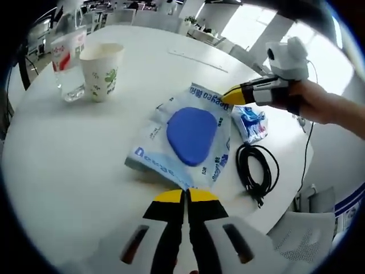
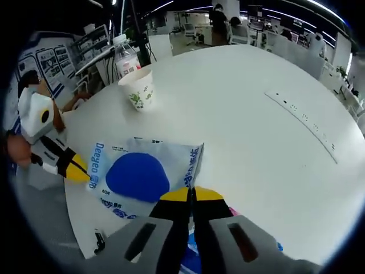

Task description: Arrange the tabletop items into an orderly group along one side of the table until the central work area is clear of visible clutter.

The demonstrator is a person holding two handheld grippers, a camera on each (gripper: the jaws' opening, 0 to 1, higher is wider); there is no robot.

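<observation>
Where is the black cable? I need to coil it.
In the left gripper view, the black cable lies right of the blue-and-white packet, below the small blue pouch.

an open-plan office: rows of desks (image 2: 251, 25) and chairs (image 1: 114, 14) beyond a round white table (image 2: 256, 142).

A round white tabletop (image 2: 274, 74) stands in an open-plan office; rows of desks and chairs (image 2: 251, 28) fill the far side under ceiling strip lights, and bright windows (image 1: 251, 25) glare behind white columns
</observation>
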